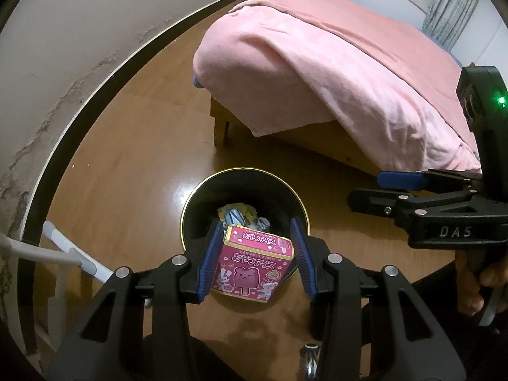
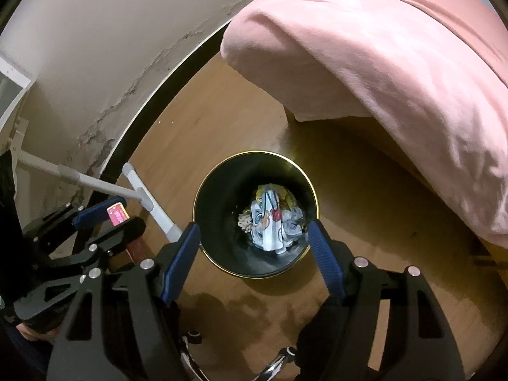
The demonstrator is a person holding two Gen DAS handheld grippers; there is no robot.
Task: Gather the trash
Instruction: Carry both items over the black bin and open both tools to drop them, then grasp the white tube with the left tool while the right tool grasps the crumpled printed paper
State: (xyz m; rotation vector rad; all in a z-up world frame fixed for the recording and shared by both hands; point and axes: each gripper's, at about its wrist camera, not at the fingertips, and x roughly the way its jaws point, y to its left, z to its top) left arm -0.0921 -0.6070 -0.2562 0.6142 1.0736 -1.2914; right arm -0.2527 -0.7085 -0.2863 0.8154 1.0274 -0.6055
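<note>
The left gripper (image 1: 255, 258) squeezes a pink box (image 1: 254, 265) over the black bin (image 2: 255, 212), ready to drop it. The right gripper (image 2: 254, 260) is open and empty above the bin, maybe finished dropping.

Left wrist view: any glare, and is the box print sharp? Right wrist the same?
Left wrist: white glare streak on the floor beside the bin; print on the pink box reads sharp; fisheye bends the baseboard. Right wrist: bin rim crisp, wrappers inside bright but legible, dim brown floor, corners vignetted.
</note>
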